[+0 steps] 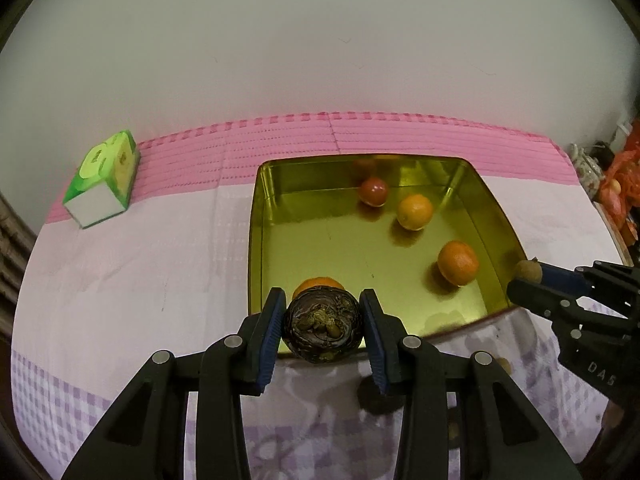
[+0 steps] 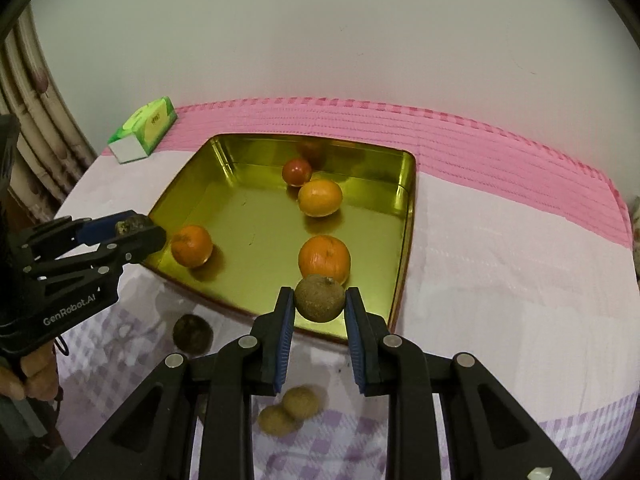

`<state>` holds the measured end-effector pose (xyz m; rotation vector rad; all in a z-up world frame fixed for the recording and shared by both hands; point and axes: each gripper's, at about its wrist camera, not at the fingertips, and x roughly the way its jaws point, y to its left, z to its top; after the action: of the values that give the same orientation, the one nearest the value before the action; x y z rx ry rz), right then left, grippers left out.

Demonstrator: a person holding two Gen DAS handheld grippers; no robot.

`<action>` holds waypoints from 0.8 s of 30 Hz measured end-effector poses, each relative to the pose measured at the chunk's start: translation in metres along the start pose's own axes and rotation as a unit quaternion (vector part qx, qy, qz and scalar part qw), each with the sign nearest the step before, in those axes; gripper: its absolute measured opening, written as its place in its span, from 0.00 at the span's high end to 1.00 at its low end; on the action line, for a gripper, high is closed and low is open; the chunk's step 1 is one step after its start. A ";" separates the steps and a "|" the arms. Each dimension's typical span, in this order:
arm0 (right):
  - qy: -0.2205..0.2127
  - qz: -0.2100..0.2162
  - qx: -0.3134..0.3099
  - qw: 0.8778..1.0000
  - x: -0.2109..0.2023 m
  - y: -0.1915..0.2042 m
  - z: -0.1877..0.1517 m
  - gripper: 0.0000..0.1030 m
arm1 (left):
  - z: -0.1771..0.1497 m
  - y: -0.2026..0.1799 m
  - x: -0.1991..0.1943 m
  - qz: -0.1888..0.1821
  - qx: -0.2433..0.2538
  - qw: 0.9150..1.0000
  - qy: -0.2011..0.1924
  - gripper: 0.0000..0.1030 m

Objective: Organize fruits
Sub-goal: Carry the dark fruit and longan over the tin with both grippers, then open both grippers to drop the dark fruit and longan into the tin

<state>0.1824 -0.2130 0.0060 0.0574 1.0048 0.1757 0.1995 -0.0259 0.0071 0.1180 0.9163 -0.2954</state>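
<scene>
Gold tray [image 1: 280, 220] mid-frame, holds oranges and red fruit. Left gripper [image 1: 323, 322] low centre, jaws clamped on dark wrinkled fruit [image 1: 322, 329] over tray's near rim. Right gripper [image 2: 319, 305] jaws clamped on small brown fruit [image 2: 319, 298], lower centre, above tray edge.

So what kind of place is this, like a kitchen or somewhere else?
Probably a room in a home, not clearly a kitchen: a table against a plain wall, covered by a pink and lilac checked tablecloth, with a green tissue box and a gold tin tray of fruit.
</scene>
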 end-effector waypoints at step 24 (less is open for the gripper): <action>0.039 0.001 0.003 0.999 0.040 -0.003 0.008 0.77 | -0.008 0.001 0.040 0.014 0.010 0.999 0.035 0.61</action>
<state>0.2105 -0.2092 -0.0239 0.0565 1.0829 0.1776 0.2167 -0.0308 -0.0296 0.1605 0.9797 -0.2771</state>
